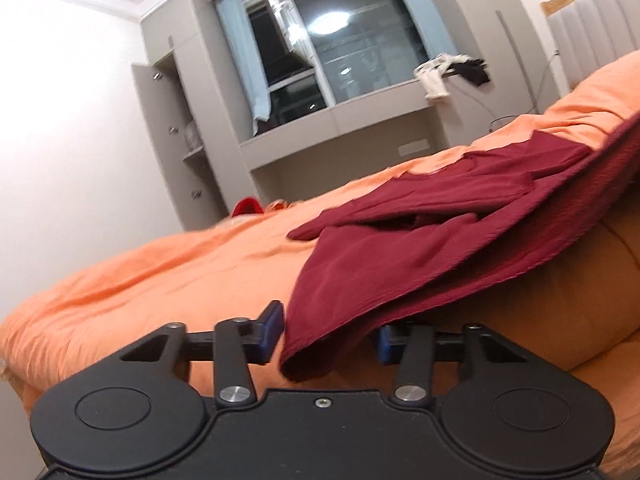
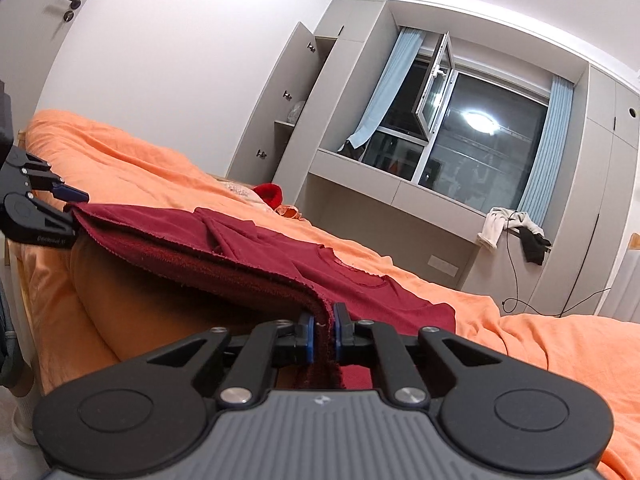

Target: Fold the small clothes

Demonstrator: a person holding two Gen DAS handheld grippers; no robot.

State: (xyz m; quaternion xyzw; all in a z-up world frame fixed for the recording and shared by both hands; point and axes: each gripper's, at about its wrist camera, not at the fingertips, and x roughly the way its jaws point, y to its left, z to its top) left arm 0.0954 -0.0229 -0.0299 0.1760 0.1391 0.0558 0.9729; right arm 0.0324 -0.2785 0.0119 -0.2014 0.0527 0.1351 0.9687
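While the right gripper (image 2: 323, 330) pinches one hem corner of the maroon garment (image 1: 420, 240) off the orange bed (image 1: 160, 264), the left gripper (image 1: 328, 330) stands open around the other (unclamped); folding barely begun.

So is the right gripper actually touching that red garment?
Touching. The right wrist view shows the right gripper with both blue pads pressed on a fold of the red garment, no gap either side.
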